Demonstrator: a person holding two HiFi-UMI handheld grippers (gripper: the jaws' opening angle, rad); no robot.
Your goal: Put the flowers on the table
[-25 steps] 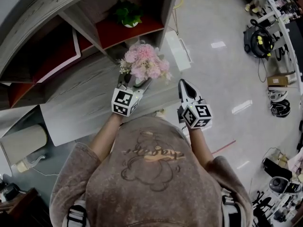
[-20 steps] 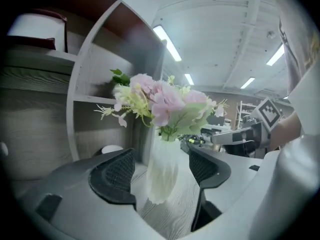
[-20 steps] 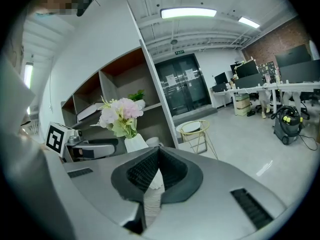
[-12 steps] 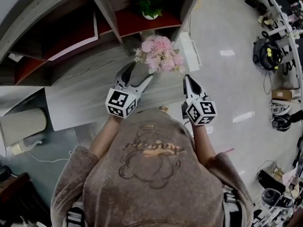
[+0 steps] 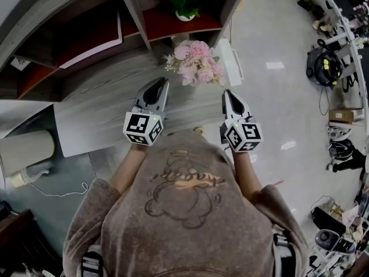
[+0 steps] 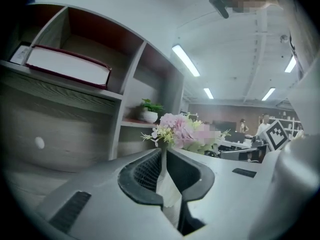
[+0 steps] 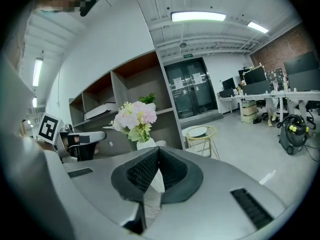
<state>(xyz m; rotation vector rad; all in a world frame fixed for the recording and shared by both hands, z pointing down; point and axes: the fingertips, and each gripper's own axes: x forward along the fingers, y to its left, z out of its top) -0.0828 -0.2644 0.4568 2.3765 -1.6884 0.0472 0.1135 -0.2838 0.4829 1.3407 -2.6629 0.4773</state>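
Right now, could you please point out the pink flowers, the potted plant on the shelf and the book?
pink flowers (image 5: pixel 196 64), head view, on the middle of the pink blooms.
potted plant (image 5: pixel 182 4), head view, on its green leaves.
book (image 6: pixel 67 66), left gripper view, on its white page edge.

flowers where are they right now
Head view, upper centre: the flowers stand on the grey table near its right edge, in front of the shelf with the potted plant.
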